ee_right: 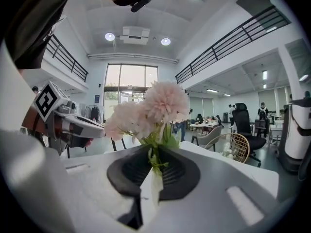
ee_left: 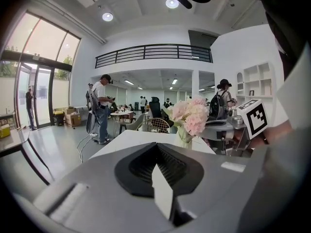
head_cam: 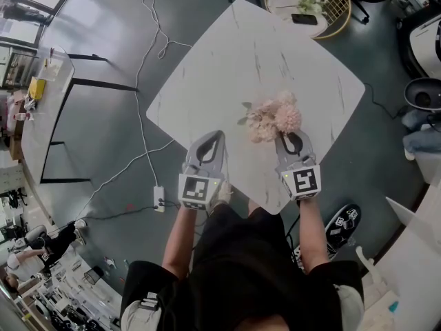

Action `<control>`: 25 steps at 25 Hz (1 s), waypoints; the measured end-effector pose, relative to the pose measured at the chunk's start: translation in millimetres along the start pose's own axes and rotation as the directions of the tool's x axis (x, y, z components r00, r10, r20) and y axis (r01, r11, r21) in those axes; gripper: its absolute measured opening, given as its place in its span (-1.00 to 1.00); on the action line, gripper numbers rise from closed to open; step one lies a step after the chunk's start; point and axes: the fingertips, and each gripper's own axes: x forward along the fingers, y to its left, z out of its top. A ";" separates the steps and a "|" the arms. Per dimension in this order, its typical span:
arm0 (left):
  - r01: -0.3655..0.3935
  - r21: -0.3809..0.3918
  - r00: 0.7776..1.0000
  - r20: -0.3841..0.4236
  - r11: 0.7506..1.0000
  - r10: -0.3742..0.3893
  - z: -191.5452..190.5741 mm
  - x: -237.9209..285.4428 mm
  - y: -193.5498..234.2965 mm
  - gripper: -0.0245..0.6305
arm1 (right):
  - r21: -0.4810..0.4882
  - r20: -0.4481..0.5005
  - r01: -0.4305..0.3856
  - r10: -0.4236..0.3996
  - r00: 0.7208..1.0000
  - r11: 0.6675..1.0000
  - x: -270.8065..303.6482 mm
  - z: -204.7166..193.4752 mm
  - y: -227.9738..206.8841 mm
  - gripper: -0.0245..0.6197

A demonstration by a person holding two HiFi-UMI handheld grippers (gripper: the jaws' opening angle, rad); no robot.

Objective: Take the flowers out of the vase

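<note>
A bunch of pale pink flowers stands near the front edge of the white marble table. In the left gripper view the flowers rise from a small pale vase; the head view hides the vase under the blooms. My right gripper reaches in from the near side. In its own view it is shut on the green stems just below the blooms. My left gripper hangs a short way left of the bunch, and in its own view it is shut with nothing held.
A gold wire side table with a phone and a small plant stands beyond the far corner. A power strip and white cables lie on the grey floor at left. Chairs, tables and people fill the room behind.
</note>
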 end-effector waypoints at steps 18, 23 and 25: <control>-0.027 0.012 0.998 0.062 1.000 0.027 21.1 -30.9 6.0 -0.90 | -0.022 0.052 0.039 -0.038 0.998 0.999 -8.3 40.5 -2.2 -0.84; -0.029 0.007 0.996 0.084 1.000 0.029 27.3 -37.9 9.7 -0.90 | -0.040 0.060 0.056 -0.053 0.997 0.998 -11.3 50.1 -1.0 -0.84; -0.028 0.008 0.995 0.094 1.000 0.027 30.5 -40.9 10.5 -0.90 | -0.049 0.067 0.064 -0.061 0.996 0.997 -14.1 54.9 -0.9 -0.84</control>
